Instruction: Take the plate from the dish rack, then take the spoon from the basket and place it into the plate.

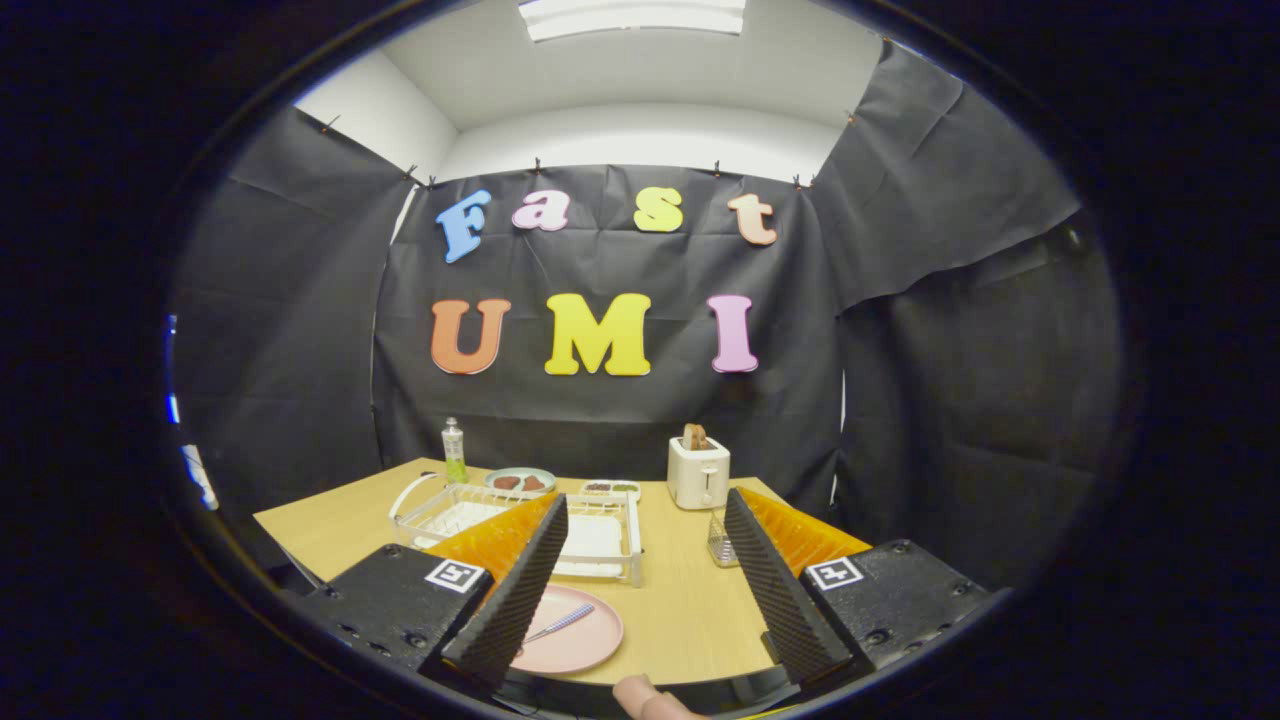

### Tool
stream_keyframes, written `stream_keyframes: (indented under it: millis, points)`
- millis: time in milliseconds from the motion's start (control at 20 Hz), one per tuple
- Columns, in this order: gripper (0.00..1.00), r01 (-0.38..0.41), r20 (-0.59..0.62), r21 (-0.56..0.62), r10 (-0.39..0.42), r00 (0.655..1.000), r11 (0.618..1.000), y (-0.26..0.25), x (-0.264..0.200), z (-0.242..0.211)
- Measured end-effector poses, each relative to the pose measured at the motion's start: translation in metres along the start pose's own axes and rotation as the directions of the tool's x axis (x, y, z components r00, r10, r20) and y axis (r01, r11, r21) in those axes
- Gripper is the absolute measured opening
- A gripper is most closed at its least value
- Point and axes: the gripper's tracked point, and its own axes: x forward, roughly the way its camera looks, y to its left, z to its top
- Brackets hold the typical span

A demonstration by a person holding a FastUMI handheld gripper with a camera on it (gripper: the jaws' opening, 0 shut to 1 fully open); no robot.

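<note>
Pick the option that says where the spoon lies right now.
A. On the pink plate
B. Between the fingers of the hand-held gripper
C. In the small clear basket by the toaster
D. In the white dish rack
A: the spoon lies on the pink plate on the table in front of the white dish rack, while the hand-held gripper is open with nothing between its fingers.

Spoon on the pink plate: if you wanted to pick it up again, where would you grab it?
Probably by the handle. The spoon lies flat on the pink plate, its thin handle slanting toward the dish rack. Come down from above with the fingers across the handle. The gripper is open, holding nothing.
</note>
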Motion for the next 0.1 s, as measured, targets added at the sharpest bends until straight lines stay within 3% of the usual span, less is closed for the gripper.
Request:
stream_keyframes:
  millis: [100]
  points:
    - [1.00,0.000,-0.008,-0.004,0.000,1.000,1.000,-0.0006,0.0022,-0.0032]
